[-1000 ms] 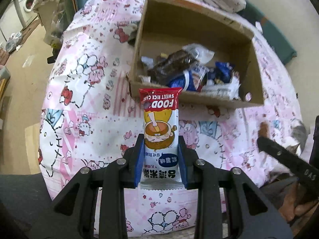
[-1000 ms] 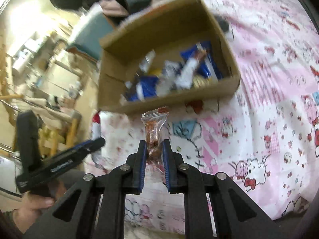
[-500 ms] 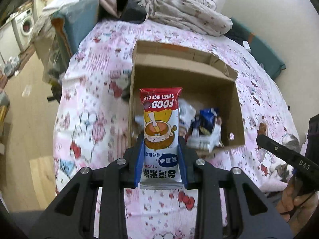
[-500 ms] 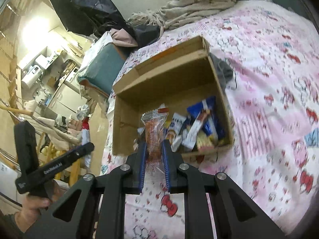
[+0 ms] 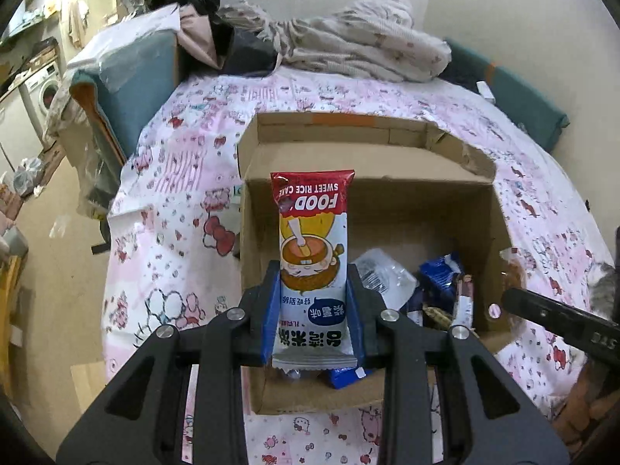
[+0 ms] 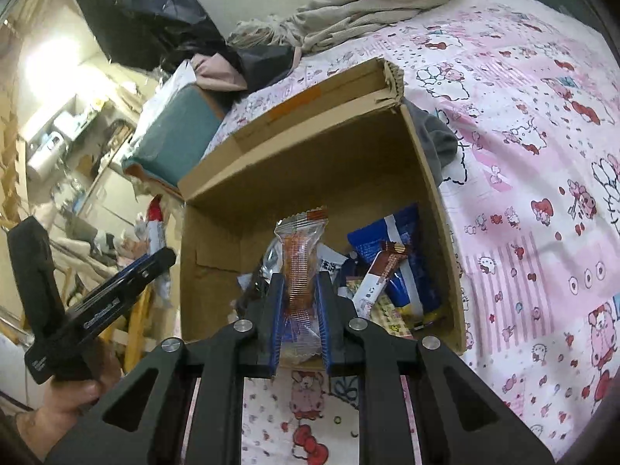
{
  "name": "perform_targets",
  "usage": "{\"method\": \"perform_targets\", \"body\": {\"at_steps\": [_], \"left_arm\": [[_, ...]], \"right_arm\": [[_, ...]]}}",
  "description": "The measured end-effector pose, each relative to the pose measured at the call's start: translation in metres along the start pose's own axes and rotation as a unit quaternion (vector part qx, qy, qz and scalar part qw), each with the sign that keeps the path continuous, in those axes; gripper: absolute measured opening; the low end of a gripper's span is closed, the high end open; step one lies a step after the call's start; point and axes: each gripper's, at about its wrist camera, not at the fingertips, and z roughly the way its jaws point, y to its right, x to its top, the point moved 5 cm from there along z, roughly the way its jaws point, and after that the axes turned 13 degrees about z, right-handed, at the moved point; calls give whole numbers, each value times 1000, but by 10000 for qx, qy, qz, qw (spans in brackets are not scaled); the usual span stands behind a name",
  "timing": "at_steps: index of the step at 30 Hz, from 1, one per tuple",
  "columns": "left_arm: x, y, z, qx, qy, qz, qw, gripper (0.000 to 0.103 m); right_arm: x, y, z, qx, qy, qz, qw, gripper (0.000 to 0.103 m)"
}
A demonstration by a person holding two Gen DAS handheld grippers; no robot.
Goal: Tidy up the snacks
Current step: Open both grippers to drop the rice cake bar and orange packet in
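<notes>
My left tongs [image 5: 313, 312] are clenched on a sweet rice cake packet [image 5: 312, 255], which stands upright between the blue pads and hangs over the near left part of the cardboard box [image 5: 364, 162]. My right tongs [image 6: 301, 312] grip a small clear-wrapped orange snack [image 6: 300, 267], also upright, above the box's near edge. The box [image 6: 310, 162] lies open on the bed; inside, against its right side, lie blue packets [image 6: 391, 240], a brown-and-white stick pack [image 6: 381, 275] and a crinkled clear wrapper [image 5: 381, 275], all piled loosely and overlapping. The tall back flap rises behind them. In the right wrist view my left hand [image 6: 68, 399] holds its tongs just left of the box. A grey cloth [image 6: 436, 139] pokes out by the box's far right corner. The bedspread [image 6: 534, 162] is pink and white with cartoon prints. A rumpled blanket [image 5: 360, 46] is heaped at the head by the wall, a teal cushion [image 5: 131, 77] stands at the bedside, and a washing machine [image 5: 42, 89] shows far left.
</notes>
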Motion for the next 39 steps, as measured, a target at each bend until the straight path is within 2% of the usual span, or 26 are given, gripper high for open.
{"method": "perform_targets", "body": {"at_steps": [2, 6, 17, 20, 21, 22, 23, 24, 25, 26, 32, 36, 39], "left_arm": [[-2, 0, 7, -108, -80, -74, 9999, 27], [-2, 2, 10, 5, -35, 58, 10000, 27], [-2, 1, 15, -38, -106, 8, 9999, 27], [-3, 1, 14, -69, -151, -23, 9999, 28], [-4, 1, 12, -56, -178, -19, 9998, 33], [-5, 1, 11, -34, -185, -14, 9998, 46], [-6, 1, 8, 7, -180, -4, 9998, 52], [-6, -1, 4, 92, -159, -8, 9998, 68], [-7, -1, 1, 143, -120, -26, 9998, 79], [-7, -2, -2, 154, -59, -50, 9999, 82], [-7, -3, -18, 233, 24, -125, 9996, 83], [-5, -3, -30, 28, 156, -258, 9995, 83], [-5, -4, -38, 244, 117, -197, 9994, 83]], "right_arm": [[0, 4, 3, -33, -27, 62, 10000, 17], [2, 7, 10, -51, -56, 229, 9997, 17], [-8, -3, 25, -51, -292, -28, 9996, 21], [-7, -6, 22, -57, -215, -85, 9997, 22], [-7, -7, 22, -45, -203, -98, 9997, 26], [-6, -8, 20, -48, -176, -116, 9998, 28], [-6, -8, 19, -64, -142, -132, 9998, 37], [-5, -9, 17, -63, -95, -126, 9999, 59], [-4, -10, 15, -72, -27, -99, 9999, 72], [-3, -10, 12, -100, 102, -85, 9999, 90], [3, -20, -5, -236, 498, -298, 9980, 93], [1, -25, -19, -127, 641, -349, 9973, 93], [-2, -24, -31, -91, 713, -300, 9970, 93]]}}
